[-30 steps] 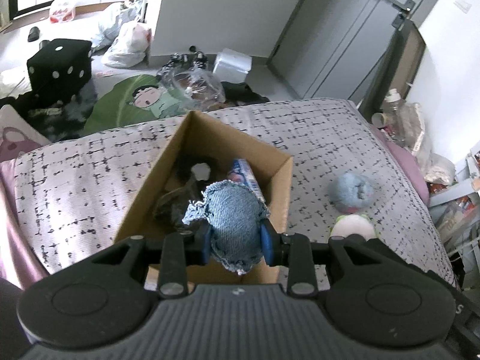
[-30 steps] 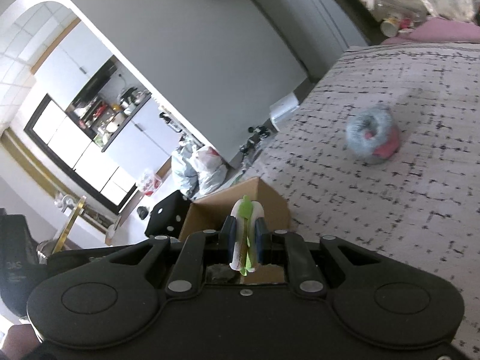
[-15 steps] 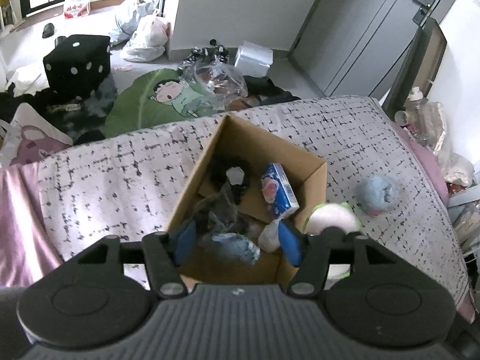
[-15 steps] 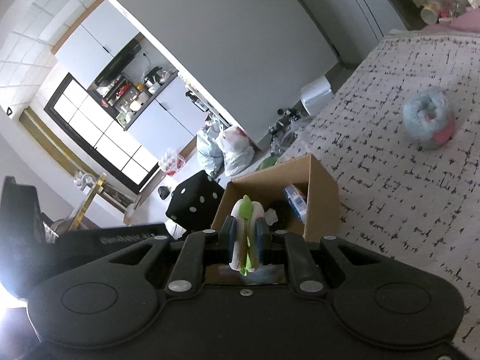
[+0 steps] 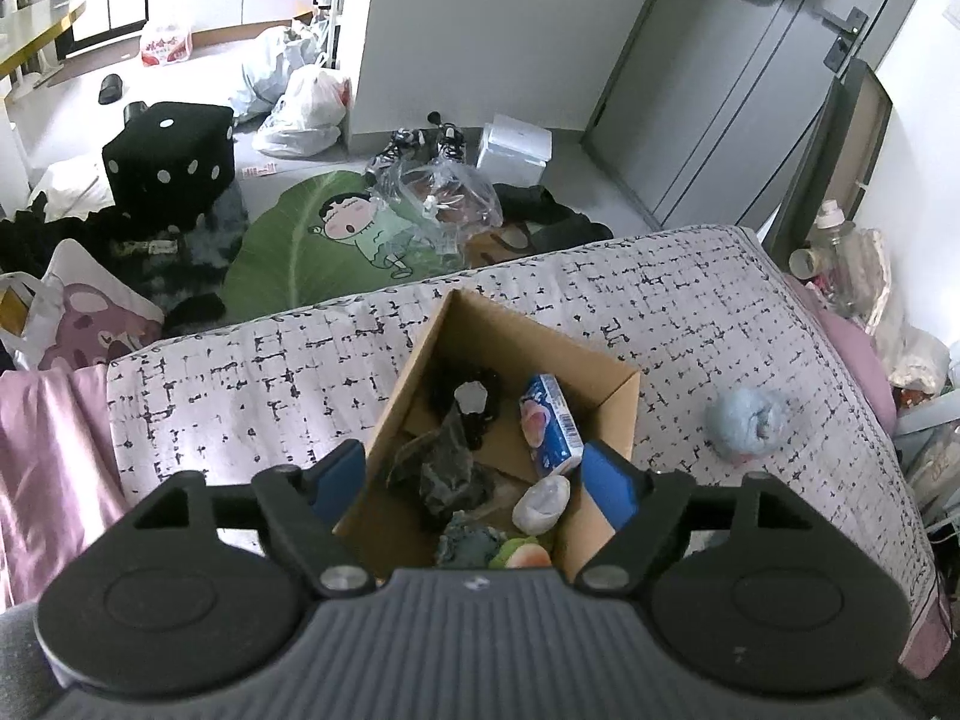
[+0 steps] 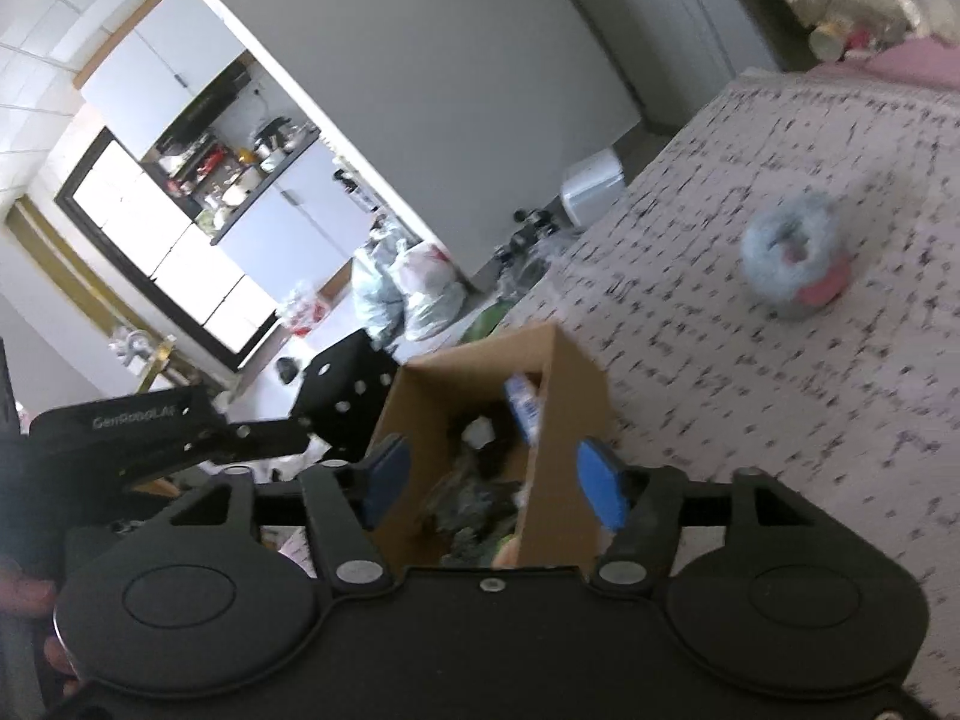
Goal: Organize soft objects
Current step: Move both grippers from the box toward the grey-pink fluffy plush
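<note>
Cardboard box [image 5: 618,405] on the bed [image 5: 240,384] holds the dropped soft toys; we hover our left gripper [image 5: 474,477] and right gripper [image 6: 492,480] above it, both spread and empty. Next, probably, the blue ball [image 5: 747,423] right of the box.

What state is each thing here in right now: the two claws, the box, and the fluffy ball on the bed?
Left claw: open, empty, above the box.
Right claw: open, empty, above the box.
Cardboard box: open-topped, partly filled with soft items.
Denim pouch: lying inside the box.
Green and white plush: lying inside the box, beside the pouch.
Blue fluffy ball: out on the bed, apart from the box.
</note>
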Tool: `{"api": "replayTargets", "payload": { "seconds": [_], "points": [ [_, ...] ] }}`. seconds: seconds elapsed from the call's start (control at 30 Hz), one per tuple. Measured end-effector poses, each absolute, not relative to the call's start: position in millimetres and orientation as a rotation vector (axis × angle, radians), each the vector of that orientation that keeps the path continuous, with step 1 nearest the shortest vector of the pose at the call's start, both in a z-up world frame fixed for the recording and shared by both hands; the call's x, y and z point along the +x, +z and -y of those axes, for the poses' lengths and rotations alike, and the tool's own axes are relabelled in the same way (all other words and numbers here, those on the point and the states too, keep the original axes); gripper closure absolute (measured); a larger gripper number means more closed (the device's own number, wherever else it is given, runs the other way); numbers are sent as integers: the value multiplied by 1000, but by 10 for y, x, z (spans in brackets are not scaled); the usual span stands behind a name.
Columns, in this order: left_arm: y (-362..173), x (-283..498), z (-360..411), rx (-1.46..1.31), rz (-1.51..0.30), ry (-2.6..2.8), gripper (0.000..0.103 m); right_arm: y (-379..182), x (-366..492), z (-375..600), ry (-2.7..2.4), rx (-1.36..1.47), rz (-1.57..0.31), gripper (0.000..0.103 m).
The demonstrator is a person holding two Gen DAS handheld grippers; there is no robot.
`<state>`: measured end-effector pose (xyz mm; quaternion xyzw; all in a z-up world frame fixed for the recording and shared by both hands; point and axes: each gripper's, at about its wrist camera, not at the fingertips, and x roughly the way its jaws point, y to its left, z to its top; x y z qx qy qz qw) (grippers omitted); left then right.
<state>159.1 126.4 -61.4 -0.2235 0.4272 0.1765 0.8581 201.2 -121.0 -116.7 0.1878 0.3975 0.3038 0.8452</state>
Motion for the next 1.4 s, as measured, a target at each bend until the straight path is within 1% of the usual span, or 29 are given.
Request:
{"api": "replayTargets", "payload": {
  "seconds": [0.17,0.37,0.7,1.03,1.27,1.4],
  "points": [
    [-555,1628,-1205,-455,-888,362,25,-1039,2086,1418,603,374,-804,23],
    [-482,1704,-1054,-450,-878,336,25,-956,2222,1710,534,379,-787,20],
    [-382,1933,-806,-439,-861,309,25,-895,2604,2156,395,468,-783,20],
    [-361,2224,-529,-431,-844,271,25,-868,2946,2149,311,475,-796,20],
    [-476,2497,-384,-412,-870,274,25,-1002,3036,2256,278,508,-804,20],
    [-585,2674,-300,-400,-880,273,25,-1188,3050,2341,271,520,-811,20]
  ]
}}
